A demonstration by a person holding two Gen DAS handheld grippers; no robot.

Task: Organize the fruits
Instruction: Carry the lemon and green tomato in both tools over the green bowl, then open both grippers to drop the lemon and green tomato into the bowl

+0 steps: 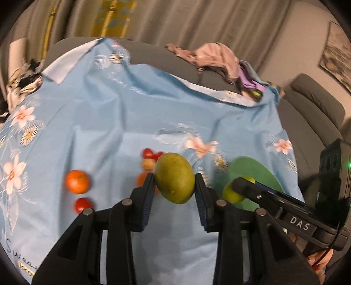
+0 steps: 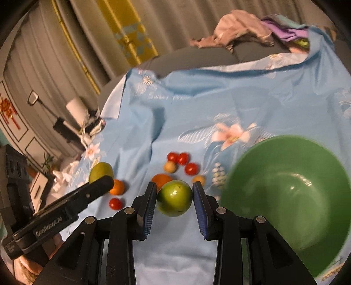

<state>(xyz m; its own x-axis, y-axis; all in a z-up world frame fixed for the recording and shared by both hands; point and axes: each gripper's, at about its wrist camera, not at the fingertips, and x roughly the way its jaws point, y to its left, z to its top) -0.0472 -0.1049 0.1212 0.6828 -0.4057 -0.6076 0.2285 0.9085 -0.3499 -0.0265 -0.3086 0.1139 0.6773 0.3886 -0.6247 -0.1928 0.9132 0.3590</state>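
Note:
My left gripper (image 1: 175, 186) is shut on a green mango (image 1: 175, 178) and holds it above the blue flowered cloth (image 1: 109, 114). My right gripper (image 2: 174, 197) is shut on a round green fruit (image 2: 174, 198), which also shows in the left wrist view (image 1: 230, 194), just left of the green bowl (image 2: 289, 197). On the cloth lie an orange (image 1: 77, 181), a cherry tomato (image 1: 82, 205), more tomatoes (image 2: 183, 158), small tan fruits (image 2: 170, 167) and another orange (image 2: 161, 179). The mango also shows in the right wrist view (image 2: 101, 171).
The cloth covers a grey sofa (image 1: 307, 114). A pile of pink and purple clothes (image 1: 219, 59) lies at the back right. Curtains (image 1: 175, 19) hang behind. A cluttered area (image 2: 65, 122) lies off the cloth's left edge.

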